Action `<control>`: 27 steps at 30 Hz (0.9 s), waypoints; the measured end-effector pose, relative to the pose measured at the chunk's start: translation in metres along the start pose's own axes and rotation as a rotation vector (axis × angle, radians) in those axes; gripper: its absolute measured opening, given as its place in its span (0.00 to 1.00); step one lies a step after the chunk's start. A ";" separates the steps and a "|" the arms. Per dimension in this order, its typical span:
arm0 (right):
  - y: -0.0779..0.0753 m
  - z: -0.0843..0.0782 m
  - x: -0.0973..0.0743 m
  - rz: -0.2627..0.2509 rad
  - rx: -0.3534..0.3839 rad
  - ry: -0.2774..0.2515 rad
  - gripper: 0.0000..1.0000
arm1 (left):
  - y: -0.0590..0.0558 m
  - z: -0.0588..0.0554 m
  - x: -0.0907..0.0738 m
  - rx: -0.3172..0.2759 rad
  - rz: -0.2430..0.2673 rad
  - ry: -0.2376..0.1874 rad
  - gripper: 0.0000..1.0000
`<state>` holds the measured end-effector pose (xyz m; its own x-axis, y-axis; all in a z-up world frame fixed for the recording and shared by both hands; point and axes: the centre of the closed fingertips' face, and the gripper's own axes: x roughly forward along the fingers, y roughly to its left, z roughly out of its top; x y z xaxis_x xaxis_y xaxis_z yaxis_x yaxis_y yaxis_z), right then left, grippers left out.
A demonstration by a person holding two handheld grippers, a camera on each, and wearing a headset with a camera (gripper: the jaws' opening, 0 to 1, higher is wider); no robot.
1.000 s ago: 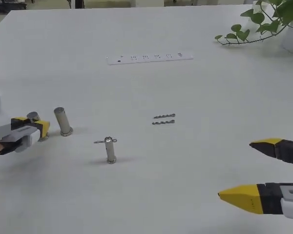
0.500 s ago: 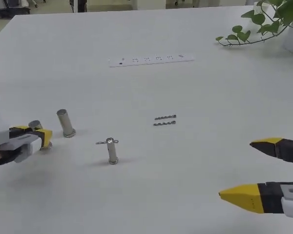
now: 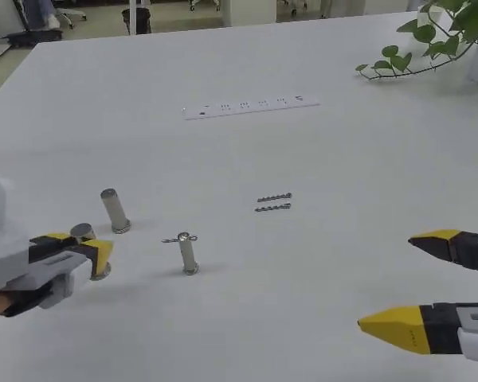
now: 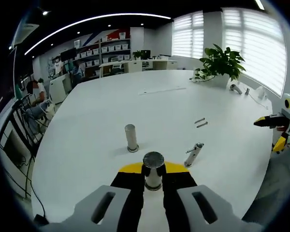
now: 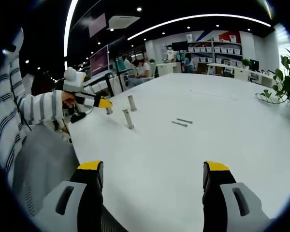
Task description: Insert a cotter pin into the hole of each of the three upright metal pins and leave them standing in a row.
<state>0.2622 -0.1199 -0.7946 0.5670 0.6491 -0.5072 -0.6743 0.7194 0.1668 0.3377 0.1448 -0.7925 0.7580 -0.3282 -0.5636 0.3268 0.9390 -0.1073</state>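
My left gripper (image 3: 98, 256) (image 4: 153, 178) is shut on an upright bare metal pin (image 3: 83, 233) (image 4: 153, 166) at the table's left. A second bare pin (image 3: 111, 209) (image 4: 131, 138) stands just behind it. Right of them stands a third pin (image 3: 188, 253) (image 4: 195, 153) with a cotter pin through its top. Two loose cotter pins (image 3: 272, 202) (image 4: 199, 123) (image 5: 182, 122) lie side by side mid-table. My right gripper (image 3: 406, 282) (image 5: 153, 170) hovers open at the near right, with nothing between its jaws. The right gripper view shows the left gripper (image 5: 94, 102) beside the standing pins (image 5: 128, 119).
A white power strip (image 3: 251, 106) lies across the far middle of the white table (image 3: 327, 151). A potted plant (image 3: 434, 36) stands at the far right corner. In the right gripper view a striped sleeve (image 5: 36, 108) reaches in from the left.
My left gripper has carried its pin nearer and to the right, from beside the bare pin towards the pin with the cotter. The head camera has shifted; the right gripper has stayed put.
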 end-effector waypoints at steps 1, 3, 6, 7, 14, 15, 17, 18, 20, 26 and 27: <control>0.000 0.000 0.000 0.002 0.000 -0.002 0.86 | -0.003 0.000 -0.001 0.010 -0.001 -0.005 0.12; 0.000 0.000 0.000 0.004 0.000 -0.003 0.86 | -0.008 -0.003 0.000 0.040 -0.002 -0.007 0.12; 0.002 -0.001 0.000 0.013 -0.001 -0.009 0.86 | -0.017 -0.001 0.001 -0.048 -0.025 -0.035 0.12; 0.002 -0.001 0.000 0.015 -0.001 -0.010 0.86 | -0.020 -0.002 0.002 -0.049 -0.032 -0.034 0.12; -0.001 -0.005 -0.003 0.012 -0.001 -0.006 0.86 | -0.044 -0.011 0.008 -0.017 -0.049 -0.003 0.12; -0.002 -0.005 -0.003 0.014 -0.004 -0.005 0.86 | -0.049 -0.014 0.010 -0.009 -0.055 0.005 0.12; -0.003 -0.005 -0.003 0.014 -0.006 -0.001 0.86 | -0.056 -0.017 0.012 0.009 -0.066 0.019 0.12; -0.004 -0.006 -0.004 0.012 -0.011 0.003 0.86 | -0.061 -0.020 0.013 0.022 -0.071 0.029 0.12; -0.005 -0.005 -0.004 0.011 -0.017 0.007 0.86 | -0.068 -0.023 0.016 0.052 -0.076 0.038 0.12; -0.006 -0.006 -0.003 0.012 -0.022 0.013 0.86 | -0.085 -0.030 0.023 0.140 -0.096 0.062 0.12; -0.006 -0.006 -0.003 0.012 -0.023 0.015 0.86 | -0.087 -0.031 0.024 0.138 -0.099 0.062 0.12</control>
<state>0.2616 -0.1274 -0.7993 0.5516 0.6539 -0.5179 -0.6918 0.7055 0.1539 0.3100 0.0585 -0.8219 0.6835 -0.4075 -0.6056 0.4756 0.8780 -0.0540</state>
